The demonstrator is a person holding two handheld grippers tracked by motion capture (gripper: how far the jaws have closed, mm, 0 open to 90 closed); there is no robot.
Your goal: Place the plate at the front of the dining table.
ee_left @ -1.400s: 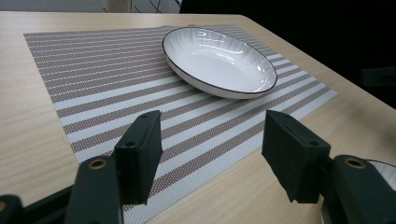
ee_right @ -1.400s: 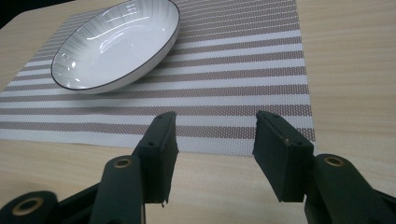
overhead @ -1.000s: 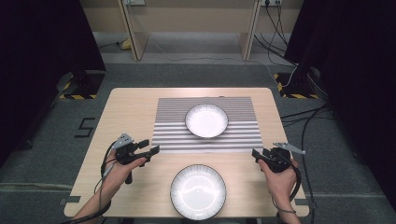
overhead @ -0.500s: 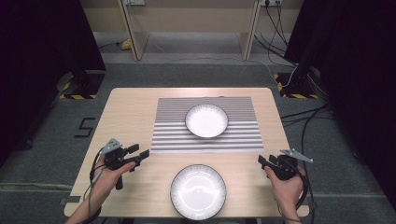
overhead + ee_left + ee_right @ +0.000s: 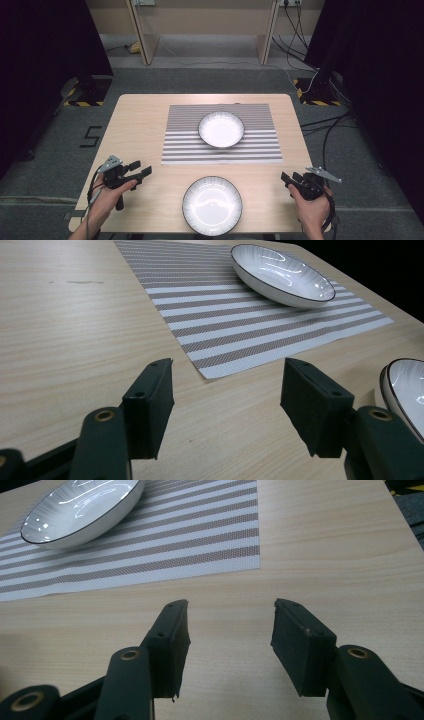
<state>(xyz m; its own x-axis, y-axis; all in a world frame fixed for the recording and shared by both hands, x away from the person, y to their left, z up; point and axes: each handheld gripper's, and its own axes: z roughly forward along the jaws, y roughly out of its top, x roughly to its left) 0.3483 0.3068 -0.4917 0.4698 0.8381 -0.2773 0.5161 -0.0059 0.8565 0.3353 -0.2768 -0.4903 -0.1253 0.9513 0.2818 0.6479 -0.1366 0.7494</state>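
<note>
You hold a gripper in each hand near the front edge of a wooden table [image 5: 140, 125]. Your left gripper [image 5: 141, 169] and right gripper [image 5: 288, 180] both have jaws spread wide and hold nothing. Between them, near the front edge, sits a white plate [image 5: 212, 205]. A second white bowl [image 5: 221, 129] rests on the striped placemat [image 5: 190, 145] farther back. Neither dish is touched, so the handling appears not yet begun; all grasping and moving remains.

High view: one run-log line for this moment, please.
left gripper: open, empty | right gripper: open, empty | near plate: bare table, untouched | far plate: on striped mat
</note>
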